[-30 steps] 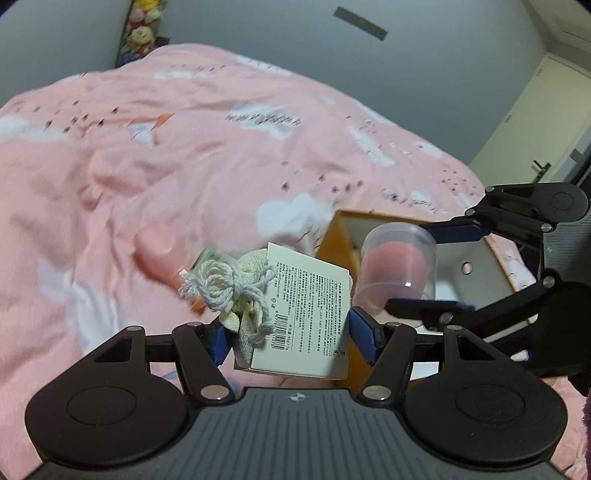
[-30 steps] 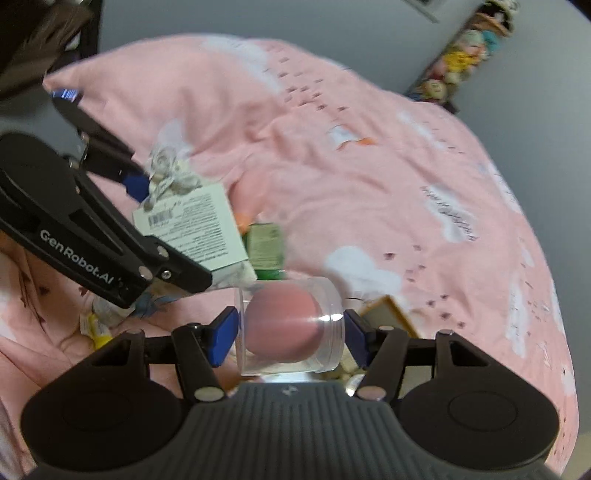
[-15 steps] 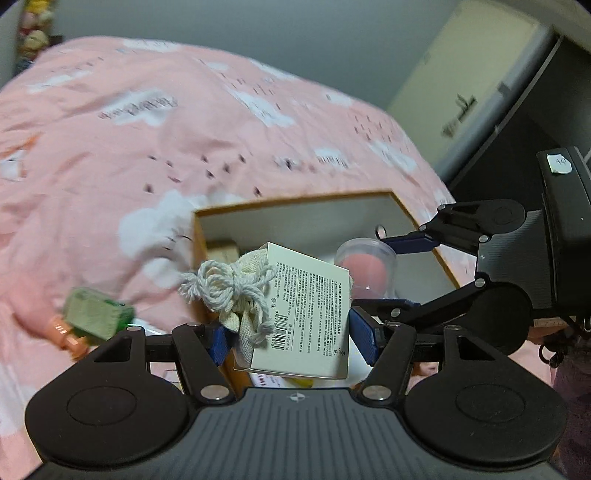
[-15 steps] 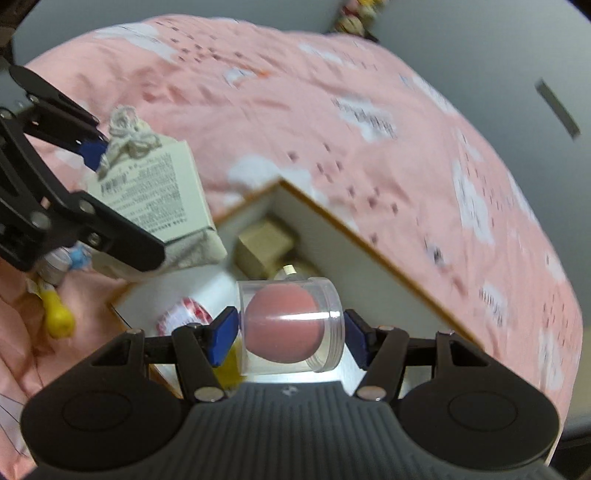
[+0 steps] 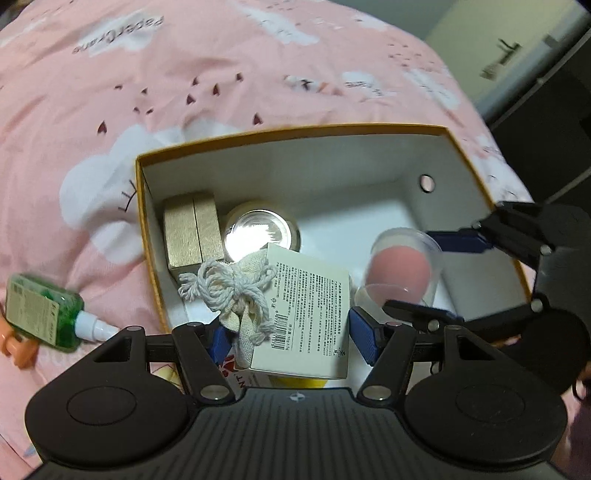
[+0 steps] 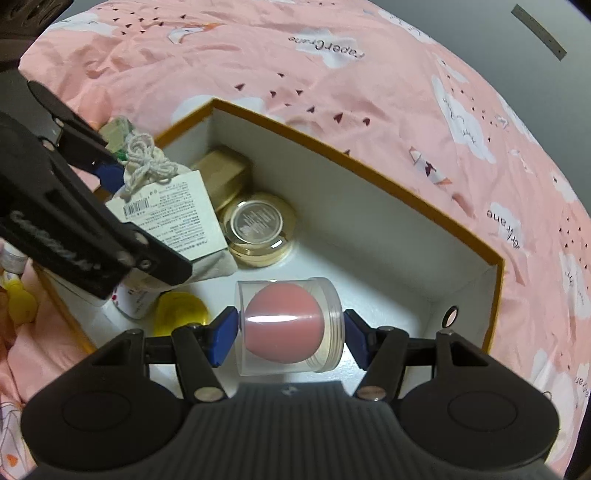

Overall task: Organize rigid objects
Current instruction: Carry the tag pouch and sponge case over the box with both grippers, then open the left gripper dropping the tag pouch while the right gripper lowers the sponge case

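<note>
Pink cloud-print bedspread (image 6: 406,92), grey wall (image 6: 480,22) behind, pale door (image 5: 509,48) beyond

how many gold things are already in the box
2: a gold box in the far left corner of the big box, and a gold jar beside it. Others may hide under the held bag.

place: home bedroom | evidence: pink cloud-print bedspread (image 6: 369,74), grey wall, door (image 5: 491,55) with handle

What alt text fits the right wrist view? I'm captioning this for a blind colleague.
The right gripper holds a clear case with a pink sponge above an open box on a pink bedspread. Left of it, the left gripper holds a tagged cloth pouch over a gold jar.
</note>
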`<state>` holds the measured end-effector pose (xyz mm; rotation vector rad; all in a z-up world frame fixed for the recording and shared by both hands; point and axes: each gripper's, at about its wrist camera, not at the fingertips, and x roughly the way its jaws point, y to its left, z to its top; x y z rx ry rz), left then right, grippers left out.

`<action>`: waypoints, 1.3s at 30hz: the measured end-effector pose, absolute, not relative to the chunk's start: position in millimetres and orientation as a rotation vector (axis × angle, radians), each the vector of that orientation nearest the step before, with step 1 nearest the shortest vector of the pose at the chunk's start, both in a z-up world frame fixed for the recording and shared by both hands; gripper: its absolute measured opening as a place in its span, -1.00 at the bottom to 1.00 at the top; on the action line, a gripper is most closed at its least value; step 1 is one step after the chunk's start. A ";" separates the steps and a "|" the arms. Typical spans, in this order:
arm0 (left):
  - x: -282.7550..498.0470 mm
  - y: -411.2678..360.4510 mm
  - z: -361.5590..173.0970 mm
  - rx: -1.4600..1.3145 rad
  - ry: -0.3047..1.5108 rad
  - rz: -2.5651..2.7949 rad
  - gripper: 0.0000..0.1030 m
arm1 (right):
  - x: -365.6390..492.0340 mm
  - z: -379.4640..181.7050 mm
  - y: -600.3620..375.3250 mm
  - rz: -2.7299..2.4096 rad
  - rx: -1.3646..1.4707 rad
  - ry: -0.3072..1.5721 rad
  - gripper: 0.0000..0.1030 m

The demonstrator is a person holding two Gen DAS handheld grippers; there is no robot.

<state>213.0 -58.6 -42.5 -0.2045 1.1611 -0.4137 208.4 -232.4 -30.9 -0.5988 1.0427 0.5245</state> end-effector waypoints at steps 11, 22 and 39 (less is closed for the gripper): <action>224.5 -85.9 -53.3 -0.144 1.133 -0.196 0.45 | 223.1 -53.6 -239.1 0.545 -0.585 1.079 0.19; 226.1 -86.6 -59.7 -0.319 1.233 -0.163 0.45 | 219.8 -55.6 -243.5 0.556 -0.602 1.070 0.19; 237.1 -76.5 -69.4 -0.433 1.274 -0.139 0.55 | 225.6 -66.2 -242.2 0.562 -0.588 1.092 0.19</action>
